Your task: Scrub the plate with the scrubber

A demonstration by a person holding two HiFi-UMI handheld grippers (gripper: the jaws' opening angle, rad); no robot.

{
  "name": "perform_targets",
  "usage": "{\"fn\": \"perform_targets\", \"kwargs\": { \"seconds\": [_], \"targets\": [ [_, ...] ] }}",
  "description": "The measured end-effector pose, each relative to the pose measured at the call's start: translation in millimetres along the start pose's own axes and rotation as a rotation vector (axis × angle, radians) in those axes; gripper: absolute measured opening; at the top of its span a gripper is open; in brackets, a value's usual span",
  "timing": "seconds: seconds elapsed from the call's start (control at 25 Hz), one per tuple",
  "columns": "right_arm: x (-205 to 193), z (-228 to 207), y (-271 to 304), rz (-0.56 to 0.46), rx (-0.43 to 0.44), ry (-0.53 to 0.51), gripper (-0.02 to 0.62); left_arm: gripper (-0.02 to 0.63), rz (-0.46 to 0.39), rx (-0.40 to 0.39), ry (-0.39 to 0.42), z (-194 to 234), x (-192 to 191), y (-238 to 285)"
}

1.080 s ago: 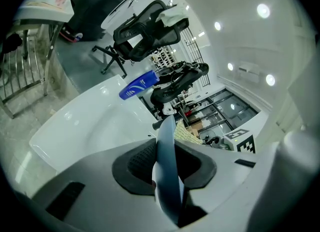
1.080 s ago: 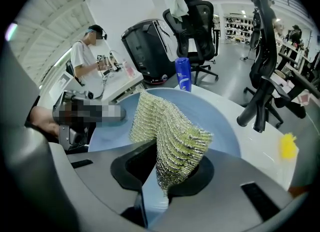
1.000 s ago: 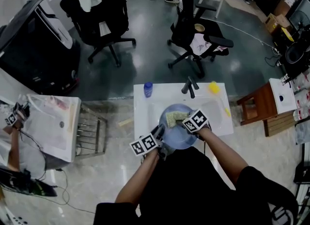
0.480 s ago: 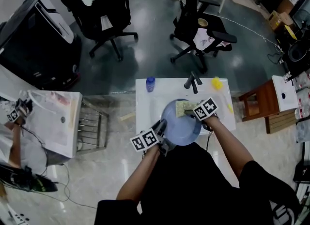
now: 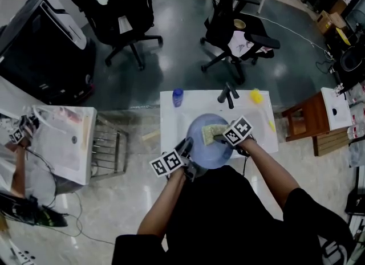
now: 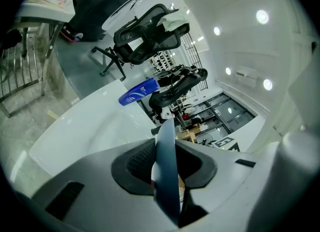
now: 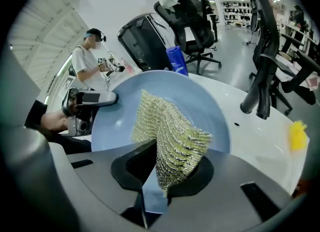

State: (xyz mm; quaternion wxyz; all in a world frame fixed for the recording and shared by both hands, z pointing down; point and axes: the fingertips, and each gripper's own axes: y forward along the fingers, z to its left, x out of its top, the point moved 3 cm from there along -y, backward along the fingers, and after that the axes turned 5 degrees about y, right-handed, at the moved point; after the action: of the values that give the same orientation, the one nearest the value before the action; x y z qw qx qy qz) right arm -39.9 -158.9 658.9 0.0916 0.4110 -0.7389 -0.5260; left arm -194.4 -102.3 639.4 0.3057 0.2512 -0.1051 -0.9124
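Left claw: grips the plate by its near rim, though my jaws are opening a little.
Right claw: closed on the scrubber, whose mesh lies against the plate's face.
Plate: held over the sink, just in front of the tap.
Stroke: I should keep the mesh flat and sweep from centre to rim with even pressure.
Risk: if I push hard, the plate could pivot in my loosening left grip, so I should firm that up first.

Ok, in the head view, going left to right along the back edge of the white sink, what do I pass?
blue bottle → dark faucet → small yellow object
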Motion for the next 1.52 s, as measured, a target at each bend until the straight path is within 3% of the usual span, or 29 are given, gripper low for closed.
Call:
{"fn": "perform_targets", "kwargs": {
  "seconds": [0.24,0.64,1.08,1.52],
  "targets": [
    [-5,26,12,0.036,0.080,-0.024,0.066,0.087,-0.016,0.013,-0.010,5,7,0],
    [-14,56,24,0.110,0.139,-0.093,0.066,0.089,-0.027,0.002,-0.006,5,11,3],
    [-10,26,14,0.090,0.164,-0.002,0.067,0.091,-0.057,-0.008,0.006,-2,16,5],
    [-3,-25,-11,0.097,0.100,0.004,0.067,0.091,-0.053,-0.020,0.031,-19,17,14]
  ]
}}
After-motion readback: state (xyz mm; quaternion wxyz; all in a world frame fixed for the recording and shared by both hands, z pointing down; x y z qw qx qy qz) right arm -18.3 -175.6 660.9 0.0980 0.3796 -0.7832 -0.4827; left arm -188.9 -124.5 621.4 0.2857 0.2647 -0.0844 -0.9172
